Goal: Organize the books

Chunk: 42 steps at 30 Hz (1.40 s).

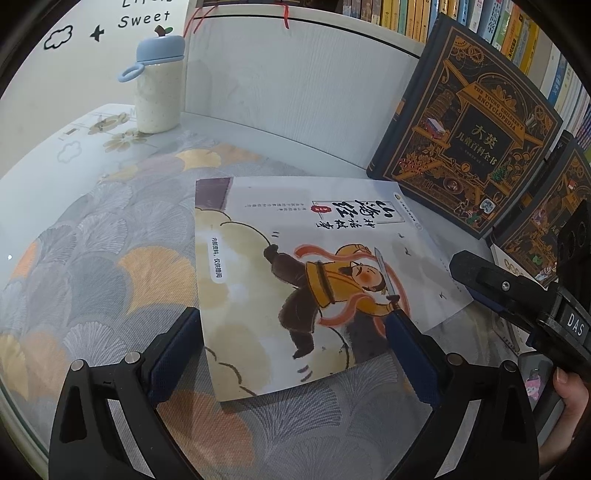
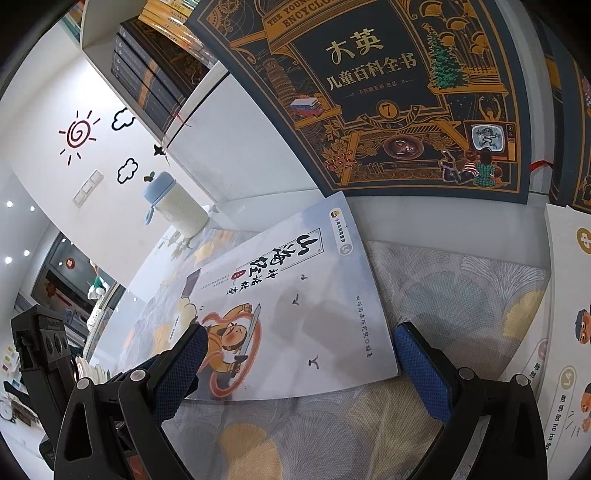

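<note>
At the far left of the left wrist view a cream bottle (image 1: 159,83) with a blue lid stands upright on the bench (image 1: 74,229), which is covered with a cloth printed in grey and gold fan leaves. Behind it rises a white wall with cloud and star stickers, and next to it a white shelf unit (image 1: 295,85).

In the middle lies the task's thing, a thin picture book (image 1: 295,269) with a pale cover showing a figure in yellow holding a sword. It lies flat on the cloth, face up, its far corner close to the foot of the dark encyclopedia volume (image 1: 469,136), which leans tilted against the shelf unit. A row of upright book spines (image 1: 461,22) fills the shelf above it.

The left tongs (image 1: 295,354) are spread wide, one blue pad at the book's left edge and the other over its lower right part; the book lies between them, not gripped.

To the right, the right tongs (image 2: 299,365) also stand released, their left pad over the cover and their right pad just off the book's right edge, above the cloth. In the left wrist view a finger (image 1: 569,387) shows at the right edge. Furthest right in the right wrist view lies another pale book (image 2: 565,332), partly cut off
</note>
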### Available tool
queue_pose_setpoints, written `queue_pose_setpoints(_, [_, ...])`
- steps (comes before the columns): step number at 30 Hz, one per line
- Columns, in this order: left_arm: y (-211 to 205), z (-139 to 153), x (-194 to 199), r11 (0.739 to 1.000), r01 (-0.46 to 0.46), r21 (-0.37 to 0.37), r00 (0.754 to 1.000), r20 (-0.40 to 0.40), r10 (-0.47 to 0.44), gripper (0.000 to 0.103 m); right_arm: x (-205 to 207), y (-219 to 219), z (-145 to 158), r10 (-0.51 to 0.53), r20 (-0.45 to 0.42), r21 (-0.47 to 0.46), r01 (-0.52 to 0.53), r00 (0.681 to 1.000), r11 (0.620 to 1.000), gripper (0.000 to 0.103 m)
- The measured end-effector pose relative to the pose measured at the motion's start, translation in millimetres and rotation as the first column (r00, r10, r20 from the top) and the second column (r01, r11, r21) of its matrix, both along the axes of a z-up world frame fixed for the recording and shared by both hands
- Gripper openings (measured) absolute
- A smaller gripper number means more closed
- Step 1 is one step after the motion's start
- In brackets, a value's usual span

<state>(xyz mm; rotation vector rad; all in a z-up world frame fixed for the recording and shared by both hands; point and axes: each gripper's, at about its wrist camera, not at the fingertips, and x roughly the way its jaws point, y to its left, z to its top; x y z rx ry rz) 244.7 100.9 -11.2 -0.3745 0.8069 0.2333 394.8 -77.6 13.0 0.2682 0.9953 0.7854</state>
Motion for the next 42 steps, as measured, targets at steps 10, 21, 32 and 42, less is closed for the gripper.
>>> queue_pose_setpoints(10, [-7, 3, -13, 1.000, -0.030, -0.008, 1.000, -0.004, 0.030, 0.099, -2, 3, 1, 0.025, 0.002, -0.026, -0.025, 1.000, 0.999, 0.102])
queue_pose_setpoints(21, [-51, 7, -68, 0.999, 0.050, -0.018, 0.997, -0.055, -0.051, 0.099, -44, -13, 10, 0.061, 0.040, -0.103, -0.056, 0.997, 0.993, 0.102])
queue_pose_setpoints(32, [-107, 34, -184, 0.941, 0.330, -0.072, 0.944, 0.017, -0.330, 0.099, -132, -95, 18, 0.050, -0.022, 0.019, -0.050, 0.999, 0.999, 0.102])
queue_pose_setpoints(42, [-174, 25, -235, 0.794, 0.577, -0.194, 0.807, -0.013, -0.590, 0.098, -147, -136, 20, -0.046, -0.085, 0.069, 0.052, 0.995, 0.996, 0.101])
